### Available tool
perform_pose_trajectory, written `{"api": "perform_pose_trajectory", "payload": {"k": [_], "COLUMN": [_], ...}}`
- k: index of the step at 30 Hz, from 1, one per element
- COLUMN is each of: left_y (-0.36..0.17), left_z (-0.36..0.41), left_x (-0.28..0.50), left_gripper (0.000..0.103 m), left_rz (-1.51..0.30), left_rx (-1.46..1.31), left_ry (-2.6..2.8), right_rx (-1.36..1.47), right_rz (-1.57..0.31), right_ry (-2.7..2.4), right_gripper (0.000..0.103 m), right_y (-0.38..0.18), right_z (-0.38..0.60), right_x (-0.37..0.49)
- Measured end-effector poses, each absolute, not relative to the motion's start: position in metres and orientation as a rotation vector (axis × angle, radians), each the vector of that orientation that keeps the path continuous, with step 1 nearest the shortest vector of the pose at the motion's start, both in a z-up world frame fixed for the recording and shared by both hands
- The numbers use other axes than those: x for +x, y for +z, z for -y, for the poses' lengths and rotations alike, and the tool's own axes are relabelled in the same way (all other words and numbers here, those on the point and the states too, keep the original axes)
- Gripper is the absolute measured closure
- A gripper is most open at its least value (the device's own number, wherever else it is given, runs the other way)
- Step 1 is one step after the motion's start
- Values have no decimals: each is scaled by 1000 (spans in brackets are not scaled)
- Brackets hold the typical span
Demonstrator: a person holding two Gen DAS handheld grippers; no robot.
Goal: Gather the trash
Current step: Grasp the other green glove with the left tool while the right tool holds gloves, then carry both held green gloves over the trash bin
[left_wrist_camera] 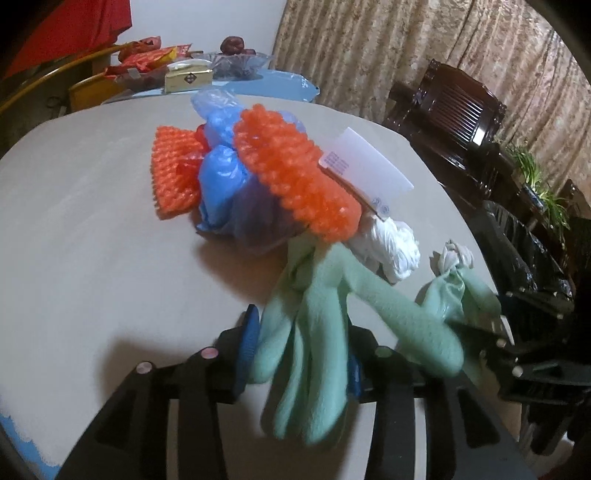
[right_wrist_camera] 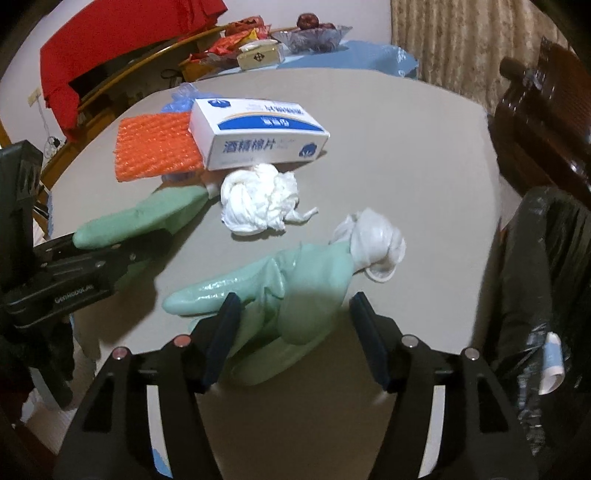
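Left wrist: my left gripper (left_wrist_camera: 301,354) is clamped on a pale green rubber glove (left_wrist_camera: 314,332) on the round grey table (left_wrist_camera: 92,240); right wrist: my right gripper (right_wrist_camera: 295,339), jaws wide, straddles a second, glossy green glove (right_wrist_camera: 295,284).

Place: probably a home dining room.
Landmark: round table (right_wrist_camera: 369,122).
Behind it: patterned curtains (left_wrist_camera: 388,48).
Beside it: dark carved wooden chair (left_wrist_camera: 454,110).
Far edge: fruit bowl (right_wrist_camera: 314,33), snack packets (left_wrist_camera: 147,59).
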State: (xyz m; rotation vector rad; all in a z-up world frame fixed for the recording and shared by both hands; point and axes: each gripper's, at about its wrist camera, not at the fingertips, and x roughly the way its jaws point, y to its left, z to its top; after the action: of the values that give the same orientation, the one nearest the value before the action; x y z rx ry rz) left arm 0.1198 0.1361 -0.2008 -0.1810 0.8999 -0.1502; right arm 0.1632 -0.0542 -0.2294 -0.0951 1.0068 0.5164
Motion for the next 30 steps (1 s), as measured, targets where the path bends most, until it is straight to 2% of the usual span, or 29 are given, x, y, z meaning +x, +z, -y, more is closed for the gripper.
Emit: {"api": "perform_pose_trajectory", "payload": {"k": [1, 3, 7, 30], "left_y": [-201, -201, -198, -107], "left_z": [-135, -134, -133, -113], "left_x": [122, 123, 119, 92], "left_gripper": [64, 82, 88, 90], "left_rz": [-897, -896, -877, -704], "left_rx": [-180, -179, -180, -203], "left_ry": [-153, -164, -162, -247], "right_rx": [-90, -97, -107, -76], "right_rz": [-1003, -1001, -979, -804], "right_ry": [526, 545, 569, 581], "right_gripper": [57, 66, 82, 84], "right_y": [-229, -228, -222, -139], "right_z": [53, 48, 44, 72], "right_x": [163, 162, 160, 135]}}
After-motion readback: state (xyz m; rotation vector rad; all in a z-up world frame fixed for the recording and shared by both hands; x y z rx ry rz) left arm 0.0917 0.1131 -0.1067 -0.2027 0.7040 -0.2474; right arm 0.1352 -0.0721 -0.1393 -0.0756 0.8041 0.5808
